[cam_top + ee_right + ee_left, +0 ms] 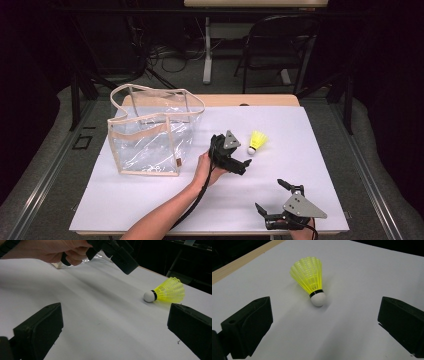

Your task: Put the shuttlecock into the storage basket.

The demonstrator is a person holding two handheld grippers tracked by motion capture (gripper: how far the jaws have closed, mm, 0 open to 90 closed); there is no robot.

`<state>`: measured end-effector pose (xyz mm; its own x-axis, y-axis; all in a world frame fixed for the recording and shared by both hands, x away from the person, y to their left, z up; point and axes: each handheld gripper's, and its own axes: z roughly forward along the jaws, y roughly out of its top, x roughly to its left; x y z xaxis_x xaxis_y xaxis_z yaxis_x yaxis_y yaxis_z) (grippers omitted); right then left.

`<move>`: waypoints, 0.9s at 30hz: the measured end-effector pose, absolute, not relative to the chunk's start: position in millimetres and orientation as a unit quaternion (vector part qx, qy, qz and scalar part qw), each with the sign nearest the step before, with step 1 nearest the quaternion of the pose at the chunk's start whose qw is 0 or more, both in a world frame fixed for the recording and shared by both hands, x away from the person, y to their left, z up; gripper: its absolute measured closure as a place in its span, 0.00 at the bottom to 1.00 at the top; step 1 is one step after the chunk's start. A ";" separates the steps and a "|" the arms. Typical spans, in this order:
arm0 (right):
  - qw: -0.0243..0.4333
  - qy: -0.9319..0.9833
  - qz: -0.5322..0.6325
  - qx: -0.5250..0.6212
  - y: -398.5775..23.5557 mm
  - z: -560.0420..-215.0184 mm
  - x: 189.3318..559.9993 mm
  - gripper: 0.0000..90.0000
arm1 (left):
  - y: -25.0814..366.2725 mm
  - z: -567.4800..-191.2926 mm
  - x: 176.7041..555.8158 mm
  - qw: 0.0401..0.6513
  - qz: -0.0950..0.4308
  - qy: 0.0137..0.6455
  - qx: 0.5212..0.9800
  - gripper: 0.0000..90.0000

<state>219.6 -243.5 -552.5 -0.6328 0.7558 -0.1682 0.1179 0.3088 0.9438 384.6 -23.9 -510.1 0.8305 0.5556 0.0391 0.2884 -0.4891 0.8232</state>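
In the high view the person's right hand (302, 233) is cut off by the bottom edge, so little of its hold on the right black two-jaw claw (272, 196) shows. The left forearm also leaves that edge. In the right gripper view the left black claw (117, 253) and the left hand (53, 250) run off the top edge. The small tag (178, 162) on the clear plastic tote bag with beige trim (150, 132) is too small to read (any lettering is lost).

Glossy clear plastic bag (150, 145) with beige cloth trim, yellow plastic-mesh shuttlecock (310, 280), matt white sheet (300, 150), wooden table (260, 100)
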 end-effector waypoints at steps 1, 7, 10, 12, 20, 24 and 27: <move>0.312 0.746 0.510 0.293 -243.4 -552.5 219.6 0.00 | -25.7 -510.2 385.9 0.438 0.152 0.249 0.850 0.00; 0.312 0.745 0.511 0.295 -244.1 -553.0 220.2 0.00 | -38.3 -514.1 392.5 0.428 0.152 0.260 0.852 0.00; 0.313 0.745 0.510 0.295 -244.7 -552.9 220.4 0.00 | -44.3 -516.1 396.0 0.422 0.151 0.267 0.853 0.00; 0.313 0.745 0.509 0.295 -244.8 -552.8 220.2 0.00 | -48.6 -518.3 397.8 0.420 0.149 0.271 0.853 0.00; 0.311 0.744 0.510 0.299 -245.1 -553.2 220.6 0.00 | -62.4 -525.9 403.7 0.408 0.147 0.283 0.855 0.00; 0.307 0.745 0.509 0.302 -245.1 -554.1 221.5 0.00 | -70.0 -528.2 405.2 0.402 0.156 0.286 0.856 0.01; 0.305 0.746 0.509 0.302 -244.7 -554.4 221.9 0.00 | -76.0 -530.9 406.4 0.396 0.161 0.295 0.855 0.08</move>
<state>221.9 -244.7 -554.4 -0.6317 0.7611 -0.1472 0.1412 0.2997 0.9435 406.4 -76.0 -530.9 0.7744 0.6313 0.0427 0.3756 -0.5130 0.7718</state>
